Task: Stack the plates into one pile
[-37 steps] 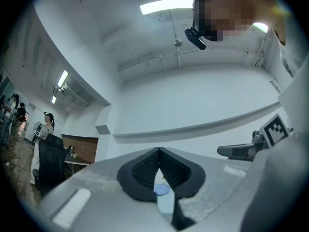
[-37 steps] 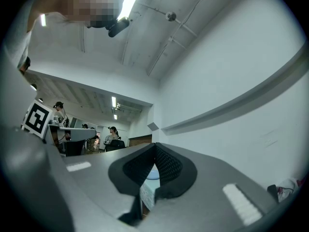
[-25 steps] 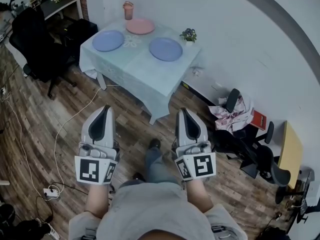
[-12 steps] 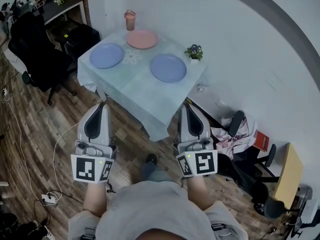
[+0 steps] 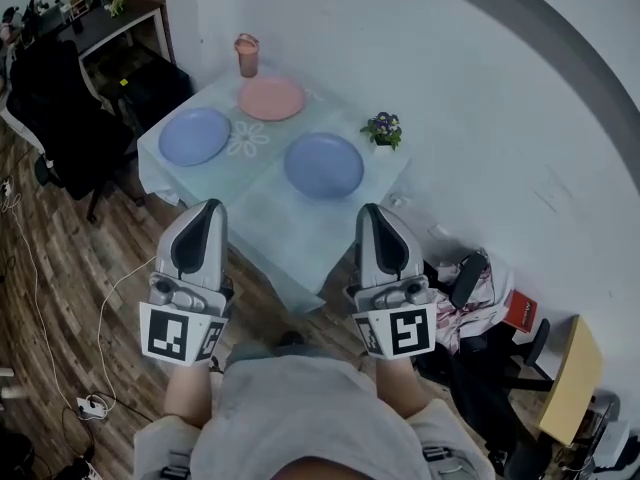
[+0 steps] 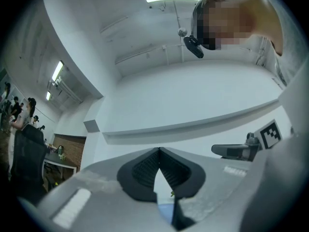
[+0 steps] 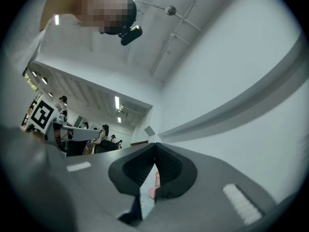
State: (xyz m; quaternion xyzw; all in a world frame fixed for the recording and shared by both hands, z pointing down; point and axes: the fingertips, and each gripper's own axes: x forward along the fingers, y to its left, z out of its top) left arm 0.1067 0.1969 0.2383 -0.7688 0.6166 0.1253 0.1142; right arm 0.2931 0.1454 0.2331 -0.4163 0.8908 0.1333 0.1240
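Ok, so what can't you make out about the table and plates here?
Head view: the left gripper and right gripper cover parts of the table's near edges.
Head view: the pink cup is too small to show any contents.
Gripper views: each gripper's own body hides the table; only slivers of a blue plate and the pink plate show.

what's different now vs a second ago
The person has walked up to the table; it now sits just beyond the left gripper and right gripper. Nothing was taken hold of. Both stay shut and empty; the two blue plates and the pink plate lie apart as before.
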